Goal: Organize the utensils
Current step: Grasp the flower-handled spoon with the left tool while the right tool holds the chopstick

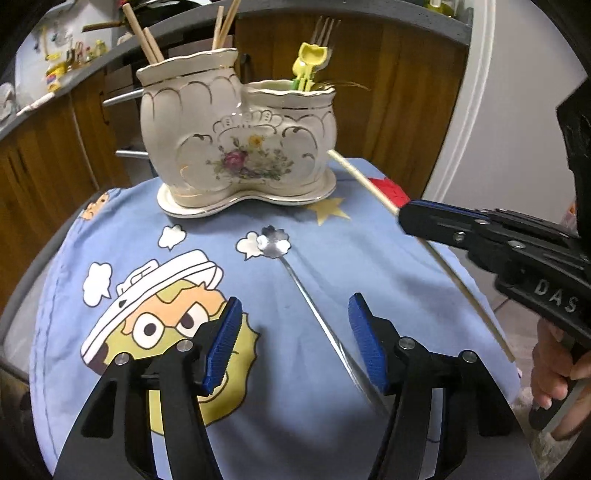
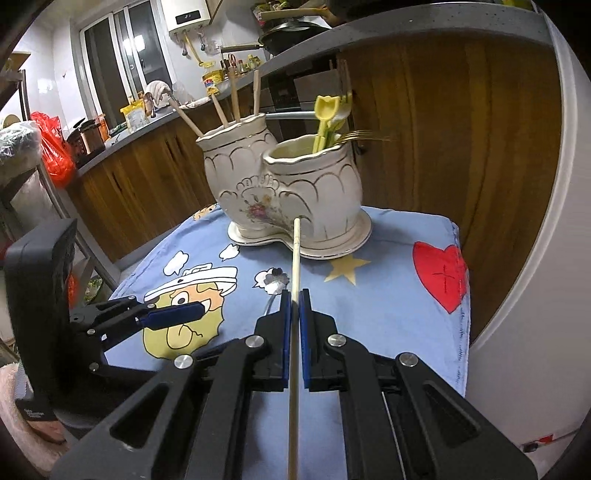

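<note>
My left gripper (image 1: 293, 339) stood with its blue pads (image 1: 225, 343) spread apart, nothing pinched between them; the metal spoon (image 1: 295, 273) lay on the blue cartoon cloth (image 1: 110, 229) and ran down the middle of the left wrist frame into the gap, passing close beside the right-hand pad, and I could not tell whether it touched it. The spoon's flower-shaped bowl sat at centre frame, just below the ceramic holder (image 1: 240, 140), and its handle end was lost behind my own finger at lower right. My right gripper (image 2: 294, 295) had its pads pressed together on a wooden chopstick (image 2: 295, 266), which stood out ahead of the tips toward the holder at the centre of the right wrist frame; its rear end ran off the bottom edge. In the holder, the taller left pot held more chopsticks (image 1: 147, 40), their tops cut off at the upper edge, and the lower right pot held yellow plastic utensils (image 1: 308, 62) and forks (image 1: 325, 31), their lower parts hidden by the rim. At the right edge a hand (image 1: 554, 362) gripped the other gripper's handle, partly out of frame.
</note>
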Motion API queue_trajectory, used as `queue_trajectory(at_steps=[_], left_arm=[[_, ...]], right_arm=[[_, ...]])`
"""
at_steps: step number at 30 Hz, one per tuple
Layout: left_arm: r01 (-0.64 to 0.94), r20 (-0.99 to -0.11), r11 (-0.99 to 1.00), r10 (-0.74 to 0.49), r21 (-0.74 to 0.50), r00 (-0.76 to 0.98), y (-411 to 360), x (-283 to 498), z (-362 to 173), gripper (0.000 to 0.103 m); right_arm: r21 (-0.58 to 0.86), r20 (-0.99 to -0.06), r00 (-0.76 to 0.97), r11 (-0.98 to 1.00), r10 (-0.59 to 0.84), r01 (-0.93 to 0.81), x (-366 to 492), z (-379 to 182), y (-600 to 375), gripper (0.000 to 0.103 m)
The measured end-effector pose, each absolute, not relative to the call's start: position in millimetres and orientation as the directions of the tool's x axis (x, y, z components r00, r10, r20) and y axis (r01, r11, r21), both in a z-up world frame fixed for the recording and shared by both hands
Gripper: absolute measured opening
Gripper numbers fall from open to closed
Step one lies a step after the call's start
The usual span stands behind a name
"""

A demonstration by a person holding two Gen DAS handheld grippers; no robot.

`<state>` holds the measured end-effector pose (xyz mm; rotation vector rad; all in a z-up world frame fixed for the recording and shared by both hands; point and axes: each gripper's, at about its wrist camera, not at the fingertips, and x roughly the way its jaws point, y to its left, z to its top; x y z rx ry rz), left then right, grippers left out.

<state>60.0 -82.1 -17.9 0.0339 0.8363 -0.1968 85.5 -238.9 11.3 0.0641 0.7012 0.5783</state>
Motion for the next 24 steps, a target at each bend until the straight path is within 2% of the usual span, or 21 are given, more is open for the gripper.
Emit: queue_trajectory(at_steps=[10,12,15,16,17,19,21,22,24], left_arm=[[0.184,-0.75,0.982,-0.15,-0.039,0.645,-90.0,68.1,-22.4,0.06],[0.18,-0.755,0.982,-0.155,-0.049,0.637,-90.9,70.1,-24.3,0.057],[0.209,-0.775,0.978,-0.144,-0.015,0.615,-103.5,75.7,-29.6,0.037],[0.213,-0.784,0.977,-0.126,0.008,0.608,-107.9,78.4,-31.4,0.027],[0.216,-0.791,0.976,-0.119,0.018,0.6,-110.5,81.0,-32.6,0.023],[0.218,-0.811,0.975,-0.105,0.028,0.576,-114.6,88.5,-35.7,0.022],[0.214,-0.812,0.975,-0.084,0.051,0.577,-116.2,92.6,-35.7,0.018],[0.214,-0.815,0.975,-0.083,0.052,0.574,-115.7,93.8,-35.9,0.011],[0.24,-0.819,0.969,-0.096,0.053,0.566,-113.3,94.6,-35.8,0.009]], right_arm=[[0.258,-0.576,0.627,0.844,0.526,-0.47,82.3,15.8,-247.7,0.005],[0.258,-0.575,0.628,0.845,0.524,-0.469,81.6,16.0,-247.6,0.005],[0.261,-0.575,0.629,0.846,0.523,-0.465,81.7,17.0,-246.7,0.005],[0.26,-0.575,0.629,0.846,0.522,-0.465,81.4,17.1,-245.8,0.005],[0.259,-0.575,0.629,0.845,0.523,-0.467,81.7,17.0,-246.2,0.005],[0.254,-0.575,0.629,0.845,0.523,-0.47,81.8,16.9,-245.5,0.005],[0.25,-0.576,0.629,0.845,0.522,-0.472,81.4,16.5,-244.0,0.005],[0.251,-0.576,0.628,0.845,0.523,-0.473,81.7,16.3,-244.1,0.005],[0.251,-0.576,0.628,0.845,0.523,-0.473,81.2,16.4,-243.8,0.005]])
